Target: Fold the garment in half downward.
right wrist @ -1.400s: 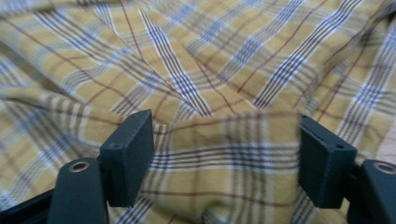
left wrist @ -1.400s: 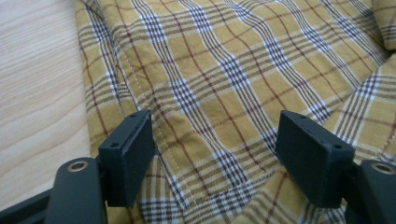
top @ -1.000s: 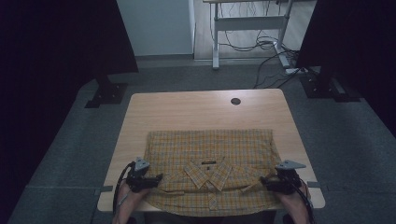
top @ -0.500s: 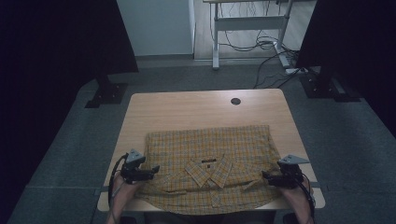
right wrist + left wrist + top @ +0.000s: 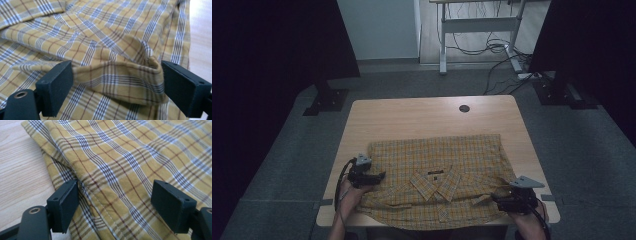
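A yellow plaid shirt [image 5: 437,165] lies spread flat on the wooden table [image 5: 422,120], collar toward the near edge. My left gripper [image 5: 379,176] is at the shirt's left edge, pointing inward. Its jaws stand open over the hem [image 5: 100,202], and the cloth lies flat beneath them. My right gripper [image 5: 496,199] is at the shirt's near right corner. Its jaws have just been opening, and a raised fold of fabric [image 5: 117,75] sits loose between the pads [image 5: 56,86].
The far half of the table is bare wood with a round cable hole [image 5: 464,108]. Dark stands [image 5: 327,97] rest on the floor at both far corners. A desk frame with cables [image 5: 492,47] is behind.
The left gripper has slid a little farther along the shirt's left edge. The right gripper has drawn back toward the near edge, and its jaws look wider.
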Tool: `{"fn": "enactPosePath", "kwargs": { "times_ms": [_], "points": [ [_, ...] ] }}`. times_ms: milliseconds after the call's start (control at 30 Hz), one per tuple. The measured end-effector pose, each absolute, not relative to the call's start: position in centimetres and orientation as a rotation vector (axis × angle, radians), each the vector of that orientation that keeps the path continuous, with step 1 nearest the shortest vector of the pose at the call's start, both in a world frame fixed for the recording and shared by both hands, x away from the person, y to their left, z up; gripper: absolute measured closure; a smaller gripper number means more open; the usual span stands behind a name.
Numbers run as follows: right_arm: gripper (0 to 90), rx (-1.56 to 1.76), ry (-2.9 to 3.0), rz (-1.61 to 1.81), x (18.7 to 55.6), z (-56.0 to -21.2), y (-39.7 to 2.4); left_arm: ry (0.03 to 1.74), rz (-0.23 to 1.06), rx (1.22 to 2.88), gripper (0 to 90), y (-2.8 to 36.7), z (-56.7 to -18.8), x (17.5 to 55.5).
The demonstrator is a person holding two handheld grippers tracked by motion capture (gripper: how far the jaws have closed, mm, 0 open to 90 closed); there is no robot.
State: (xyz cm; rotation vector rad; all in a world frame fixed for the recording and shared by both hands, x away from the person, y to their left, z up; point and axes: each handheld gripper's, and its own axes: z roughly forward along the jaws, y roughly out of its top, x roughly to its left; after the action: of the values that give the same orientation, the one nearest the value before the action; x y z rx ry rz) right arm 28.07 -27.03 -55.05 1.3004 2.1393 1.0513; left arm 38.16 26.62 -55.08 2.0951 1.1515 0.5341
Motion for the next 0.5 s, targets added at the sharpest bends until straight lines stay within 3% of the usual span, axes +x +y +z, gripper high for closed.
{"fn": "enactPosePath", "kwargs": {
  "times_ms": [500],
  "points": [
    [8.5,1.279,2.167,0.897,29.4,-56.9,-25.8,1.171,0.566,2.056,22.3,26.4,-55.4,36.7]
  ]
}}
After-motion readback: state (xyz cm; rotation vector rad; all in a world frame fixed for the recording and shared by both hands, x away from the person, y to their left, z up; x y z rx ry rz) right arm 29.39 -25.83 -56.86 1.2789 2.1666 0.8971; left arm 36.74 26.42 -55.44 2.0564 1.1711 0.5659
